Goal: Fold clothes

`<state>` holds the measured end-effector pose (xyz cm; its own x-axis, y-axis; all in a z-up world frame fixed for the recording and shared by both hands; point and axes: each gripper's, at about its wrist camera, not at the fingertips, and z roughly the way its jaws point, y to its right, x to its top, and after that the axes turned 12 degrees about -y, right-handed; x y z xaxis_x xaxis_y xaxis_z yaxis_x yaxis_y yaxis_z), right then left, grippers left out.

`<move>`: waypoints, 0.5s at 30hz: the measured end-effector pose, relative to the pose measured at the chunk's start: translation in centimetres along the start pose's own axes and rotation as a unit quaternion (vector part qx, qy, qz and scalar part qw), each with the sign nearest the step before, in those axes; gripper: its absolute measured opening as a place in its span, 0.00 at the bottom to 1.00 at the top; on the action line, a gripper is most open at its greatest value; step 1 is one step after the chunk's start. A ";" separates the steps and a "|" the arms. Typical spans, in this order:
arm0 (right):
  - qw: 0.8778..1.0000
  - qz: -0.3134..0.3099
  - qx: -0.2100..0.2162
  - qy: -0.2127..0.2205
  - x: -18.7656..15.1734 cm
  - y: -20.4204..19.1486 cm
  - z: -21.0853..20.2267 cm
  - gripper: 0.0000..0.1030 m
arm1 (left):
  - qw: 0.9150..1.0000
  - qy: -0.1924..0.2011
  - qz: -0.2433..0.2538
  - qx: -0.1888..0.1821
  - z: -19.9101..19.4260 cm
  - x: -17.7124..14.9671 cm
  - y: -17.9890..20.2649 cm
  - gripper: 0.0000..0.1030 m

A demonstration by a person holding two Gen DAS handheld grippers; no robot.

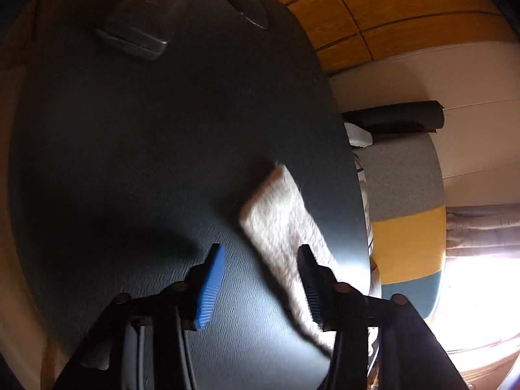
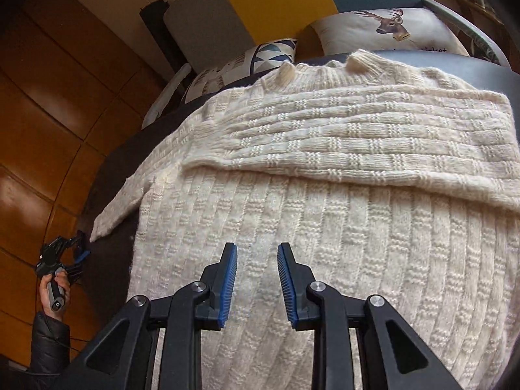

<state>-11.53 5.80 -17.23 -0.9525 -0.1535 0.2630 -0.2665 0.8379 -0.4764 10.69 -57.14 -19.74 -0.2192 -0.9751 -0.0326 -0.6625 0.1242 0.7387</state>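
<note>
Lying flat, sweater collar points toward pillows

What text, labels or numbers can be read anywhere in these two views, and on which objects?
"...icket": partial dark lettering at the lower edge of the deer-print cushion, cut off by the cream knitted sweater; only the ending can be made out, and not with certainty.
Clear rectangular box on the dark table: a row of embossed marks on top, too blurred to read.
Geometric-pattern cushion: print only, no letters.
Nothing else carries readable text.
</note>
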 end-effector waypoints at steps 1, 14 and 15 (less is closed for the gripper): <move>1.000 -0.002 -0.001 0.000 0.0 -0.3 0.0 0.26 | 1.000 -0.001 -0.001 -0.001 0.5 0.1 0.2 0.51; 0.999 -0.025 -0.024 -0.006 0.5 -2.1 0.6 0.26 | 0.999 0.041 -0.005 0.031 2.5 0.7 2.2 0.05; 0.999 -0.025 -0.025 -0.007 0.5 -2.1 0.7 0.26 | 0.999 0.044 0.001 0.025 2.3 0.5 2.6 0.05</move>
<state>-11.54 3.61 -16.69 -0.9402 -0.2037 0.2731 -0.3072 0.8535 -0.4208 7.21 -56.87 -19.37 -0.1580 -0.9870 0.0299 -0.6977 0.1330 0.7040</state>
